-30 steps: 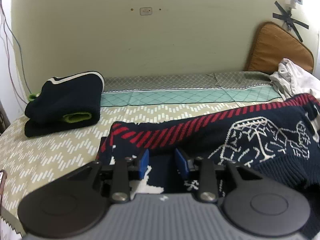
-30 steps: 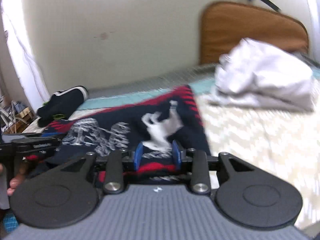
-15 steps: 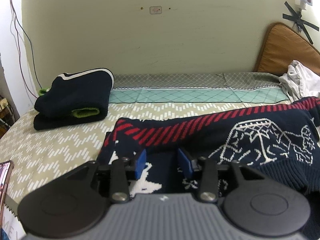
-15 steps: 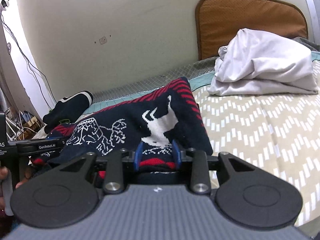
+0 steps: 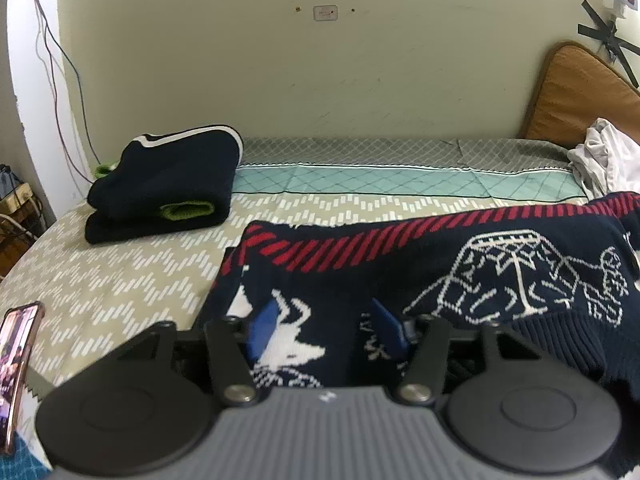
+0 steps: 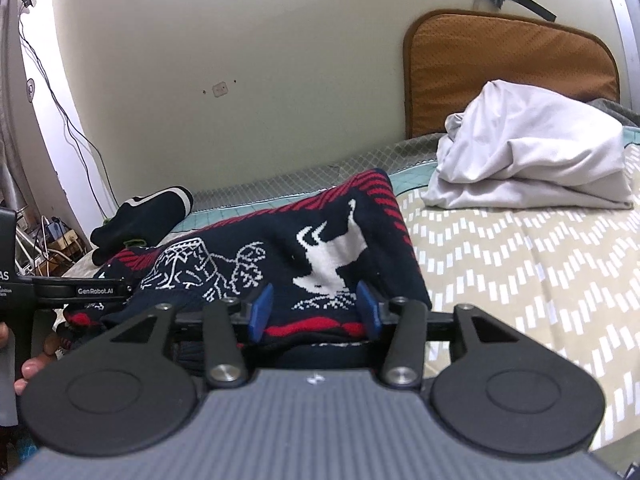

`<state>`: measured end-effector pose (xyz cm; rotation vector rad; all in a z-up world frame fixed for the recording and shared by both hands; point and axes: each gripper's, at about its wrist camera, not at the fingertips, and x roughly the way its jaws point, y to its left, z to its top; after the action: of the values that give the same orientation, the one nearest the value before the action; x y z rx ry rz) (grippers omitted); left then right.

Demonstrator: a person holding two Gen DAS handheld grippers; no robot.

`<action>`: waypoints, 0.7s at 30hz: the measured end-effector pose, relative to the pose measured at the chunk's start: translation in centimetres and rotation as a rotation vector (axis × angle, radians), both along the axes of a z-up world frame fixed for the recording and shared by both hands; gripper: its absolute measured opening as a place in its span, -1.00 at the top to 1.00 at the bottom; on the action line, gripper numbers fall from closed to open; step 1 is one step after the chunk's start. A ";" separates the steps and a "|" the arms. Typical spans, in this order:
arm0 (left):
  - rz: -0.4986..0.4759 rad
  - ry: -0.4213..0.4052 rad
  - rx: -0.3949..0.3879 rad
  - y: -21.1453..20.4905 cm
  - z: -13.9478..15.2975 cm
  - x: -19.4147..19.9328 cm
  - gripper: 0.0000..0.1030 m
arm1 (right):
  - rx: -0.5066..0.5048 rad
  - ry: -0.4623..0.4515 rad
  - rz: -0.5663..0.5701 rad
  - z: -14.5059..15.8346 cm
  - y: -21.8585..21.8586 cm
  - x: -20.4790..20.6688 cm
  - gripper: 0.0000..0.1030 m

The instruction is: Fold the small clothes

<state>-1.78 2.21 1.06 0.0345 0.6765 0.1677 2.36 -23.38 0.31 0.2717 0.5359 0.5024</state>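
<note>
A navy knitted sweater (image 5: pixel 440 264) with red stripes and white figures lies folded on the patterned bed sheet (image 5: pixel 120 280). My left gripper (image 5: pixel 326 332) sits over its near left edge. Its jaws are opening, and the blue pads stand wide of the knit between them. In the right wrist view, the sweater (image 6: pixel 320 240) has its near right edge between the pads of my right gripper (image 6: pixel 314 312). Those jaws are opening too, and the pads stand clear of the cloth.
A folded dark garment (image 5: pixel 168 184) with green trim lies at the back left. White clothes (image 6: pixel 528 152) are piled at the back right before a brown cushion (image 6: pixel 508 68). A phone (image 5: pixel 16 364) lies at the bed's near left edge. Cables hang on the left wall.
Both grippers' pads have spread apart and let go of the sweater, which now rests lower and flatter on the bed. Neither hand has shifted much.
</note>
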 end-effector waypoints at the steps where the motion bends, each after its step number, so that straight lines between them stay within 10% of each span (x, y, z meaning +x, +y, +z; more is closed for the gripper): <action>1: 0.004 0.001 0.004 -0.1 0.0 -0.2 -0.16 | 0.000 0.000 0.001 0.0 0.0 0.0 0.01; 21: 0.030 0.031 0.038 -0.7 0.3 -1.2 -0.59 | 0.001 -0.001 0.001 0.0 0.0 0.0 -0.01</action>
<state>-3.01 1.56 1.36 0.0638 0.7054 0.2090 2.39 -23.41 0.30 0.2717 0.5351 0.5038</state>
